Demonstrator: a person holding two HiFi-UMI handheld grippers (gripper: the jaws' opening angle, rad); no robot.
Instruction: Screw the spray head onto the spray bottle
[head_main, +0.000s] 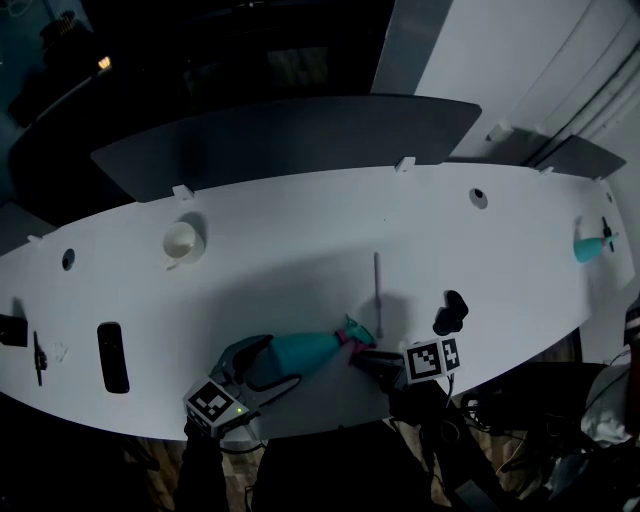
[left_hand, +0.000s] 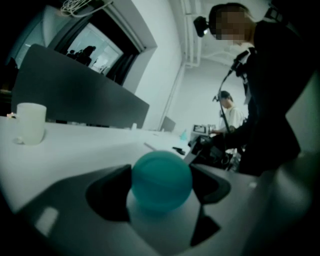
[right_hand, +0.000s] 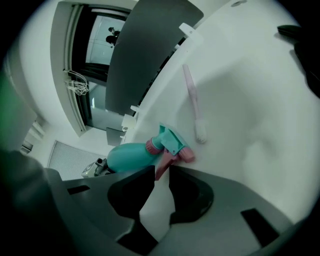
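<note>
Spray head being turned onto the neck, both claws engaged

The right gripper (right_hand: 161, 172) pinches the spray head (right_hand: 172, 140) by its pink trigger (right_hand: 162, 162). The left gripper (left_hand: 160, 186) clamps the spray bottle (head_main: 300, 352), which lies on the table (head_main: 300, 240). The next move is likely another twist with the bottle braced.

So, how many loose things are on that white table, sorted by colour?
Teal: 2, the near spray bottle and the far spray bottle
White or pale: 2, the cup and the thin brush
Black: 4, the flat slab, the lump, the edge block, the slim tool
Total: 8
</note>
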